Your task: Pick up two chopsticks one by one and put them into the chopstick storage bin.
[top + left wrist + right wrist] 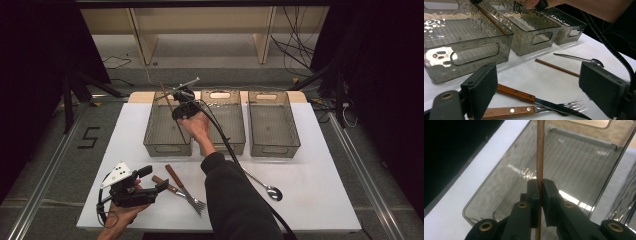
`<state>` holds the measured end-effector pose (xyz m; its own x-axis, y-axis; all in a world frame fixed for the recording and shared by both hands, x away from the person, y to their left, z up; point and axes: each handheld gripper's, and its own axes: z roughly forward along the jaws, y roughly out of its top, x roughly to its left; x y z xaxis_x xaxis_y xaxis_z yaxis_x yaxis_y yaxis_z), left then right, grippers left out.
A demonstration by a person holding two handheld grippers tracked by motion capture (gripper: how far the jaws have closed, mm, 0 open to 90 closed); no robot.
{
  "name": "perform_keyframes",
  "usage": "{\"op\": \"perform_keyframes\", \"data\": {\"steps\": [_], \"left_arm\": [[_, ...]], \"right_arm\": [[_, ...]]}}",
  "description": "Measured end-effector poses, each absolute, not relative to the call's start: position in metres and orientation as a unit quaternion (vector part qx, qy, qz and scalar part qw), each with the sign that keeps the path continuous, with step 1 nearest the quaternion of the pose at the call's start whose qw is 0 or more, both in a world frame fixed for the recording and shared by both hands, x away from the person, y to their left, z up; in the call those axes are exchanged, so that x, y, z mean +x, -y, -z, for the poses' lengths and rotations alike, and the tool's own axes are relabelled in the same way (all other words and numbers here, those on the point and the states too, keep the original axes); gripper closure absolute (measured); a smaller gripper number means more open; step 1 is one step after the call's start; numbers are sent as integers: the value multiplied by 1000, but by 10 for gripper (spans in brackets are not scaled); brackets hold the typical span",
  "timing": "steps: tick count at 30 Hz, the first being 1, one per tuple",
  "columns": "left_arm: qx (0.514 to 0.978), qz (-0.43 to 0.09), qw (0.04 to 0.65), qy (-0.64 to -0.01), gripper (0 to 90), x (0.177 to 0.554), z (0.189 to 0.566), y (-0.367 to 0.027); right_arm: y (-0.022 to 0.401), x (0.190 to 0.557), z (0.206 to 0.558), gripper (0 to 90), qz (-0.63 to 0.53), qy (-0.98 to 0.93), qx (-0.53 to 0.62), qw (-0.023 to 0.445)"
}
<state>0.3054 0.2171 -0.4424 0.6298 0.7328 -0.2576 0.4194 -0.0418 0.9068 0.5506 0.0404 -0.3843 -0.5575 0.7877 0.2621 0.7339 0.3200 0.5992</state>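
My right gripper [179, 112] hangs over the left clear bin [150, 136], shut on a brown wooden chopstick [166, 96]. In the right gripper view the two pads [534, 192] pinch the chopstick [540, 150], which runs straight up across the ribbed floor of the bin [499, 182]. My left gripper [154, 178] rests low at the table's front left, jaws wide apart and empty. Its pads [481, 87] frame a wood-handled knife [517, 93] lying across a wood-handled fork [509, 111]. A second chopstick [556, 67] lies on the white table beyond them.
Three clear bins stand in a row at the back: left, middle [236, 146] and right [274, 150]. A metal spoon [265, 186] lies front right. The knife [173, 176] and fork [197, 204] lie beside the left gripper. A black cable [225, 140] trails from the right gripper.
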Motion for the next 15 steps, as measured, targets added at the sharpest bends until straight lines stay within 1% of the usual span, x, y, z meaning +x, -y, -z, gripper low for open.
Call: {"op": "perform_keyframes", "data": {"steps": [6, 7, 8, 11, 15], "left_arm": [[708, -140, 560, -407, 149, 305, 442, -217], [708, -140, 560, -407, 149, 305, 442, -217], [708, -140, 560, -407, 149, 305, 442, -217], [708, -140, 560, -407, 149, 305, 442, -217], [708, -140, 560, -407, 149, 305, 442, -217]], "right_arm": [[-42, 551, 388, 827, -337, -813, 473, 40], [-42, 551, 388, 764, -336, -812, 476, 41], [-41, 551, 388, 725, -339, -810, 476, 35], [-40, 550, 386, 687, -348, -811, 470, 27], [-37, 547, 379, 606, -358, -814, 457, 26]]}}
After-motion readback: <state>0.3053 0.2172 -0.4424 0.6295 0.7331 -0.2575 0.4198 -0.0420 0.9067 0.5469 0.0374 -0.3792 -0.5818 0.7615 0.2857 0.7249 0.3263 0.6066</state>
